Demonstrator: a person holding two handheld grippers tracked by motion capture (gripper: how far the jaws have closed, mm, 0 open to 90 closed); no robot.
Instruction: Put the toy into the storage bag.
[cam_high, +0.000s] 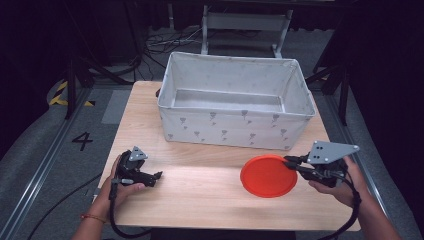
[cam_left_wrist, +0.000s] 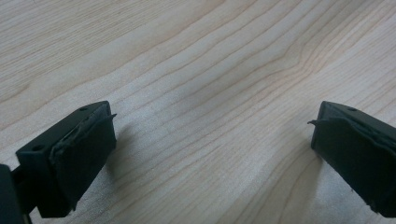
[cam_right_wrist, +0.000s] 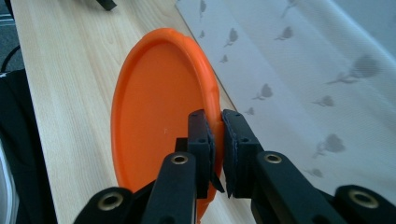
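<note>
An orange plate (cam_high: 267, 175) hangs just above the wooden table (cam_high: 200, 195) at the front right, held by its right rim. My right gripper (cam_high: 289, 163) is shut on that rim; in the right gripper view the two black jaws pinch the plate's edge (cam_right_wrist: 212, 100) at the gripper's tips (cam_right_wrist: 217, 122). My left gripper (cam_high: 156, 176) rests low at the table's front left, pointing right. In the left gripper view its jaws stand wide apart over bare wood, the gripper (cam_left_wrist: 212, 126) open with nothing between them.
A large white fabric bin (cam_high: 235, 102) with a grey print stands open at the back of the table; its patterned wall (cam_right_wrist: 299, 70) is close beside the plate. Cables trail from both grippers off the front edge. Dark floor and frames surround the table.
</note>
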